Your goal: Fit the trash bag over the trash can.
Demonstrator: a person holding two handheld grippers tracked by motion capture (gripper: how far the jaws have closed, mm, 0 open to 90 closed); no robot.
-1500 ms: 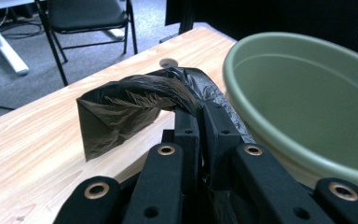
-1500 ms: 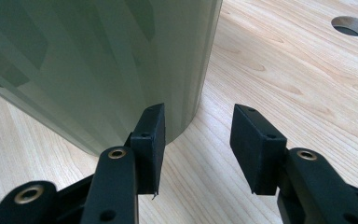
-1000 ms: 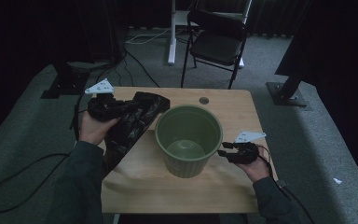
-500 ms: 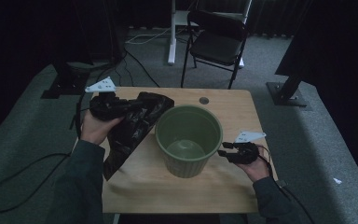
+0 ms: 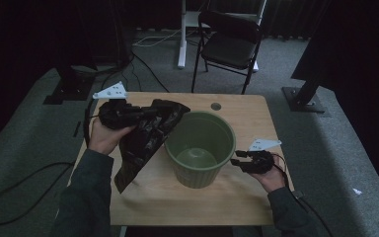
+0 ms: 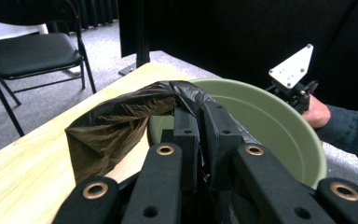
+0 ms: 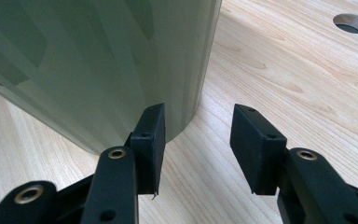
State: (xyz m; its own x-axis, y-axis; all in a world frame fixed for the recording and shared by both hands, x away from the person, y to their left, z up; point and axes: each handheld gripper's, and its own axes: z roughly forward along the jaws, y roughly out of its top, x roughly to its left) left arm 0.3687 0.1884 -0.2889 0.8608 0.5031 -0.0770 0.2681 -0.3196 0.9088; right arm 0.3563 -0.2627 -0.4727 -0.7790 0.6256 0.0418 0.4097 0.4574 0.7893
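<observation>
At the left of the high view we hold the left gripper (image 5: pixel 145 112) above the light wooden surface (image 5: pixel 143 197), its jaws nearly closed and pinching a crumpled black plastic bag (image 5: pixel 143 140). The bag hangs from the jaws, drapes down toward the surface and reaches almost to the near left part of it; its upper edge lies just beside the left rim of the bin. In the left gripper view the bag (image 6: pixel 116 126) bunches between the two black pads, with a fold spreading out to the left.

In the middle stands a round, pale green plastic bin (image 5: pixel 200 148), upright on the surface with its mouth open toward us. Beyond it, a small round hole (image 5: pixel 216 106) sits in the surface near the far edge, and a black folding chair (image 5: pixel 229 44) stands on the grey carpet behind.

At the right we rest the right gripper (image 5: pixel 234 162) low beside the bin's base. Its jaws stand apart with nothing between them; in the right gripper view one pad (image 7: pixel 151 140) lies just beside the bin's ribbed wall (image 7: pixel 98 60), and we cannot tell whether it touches
</observation>
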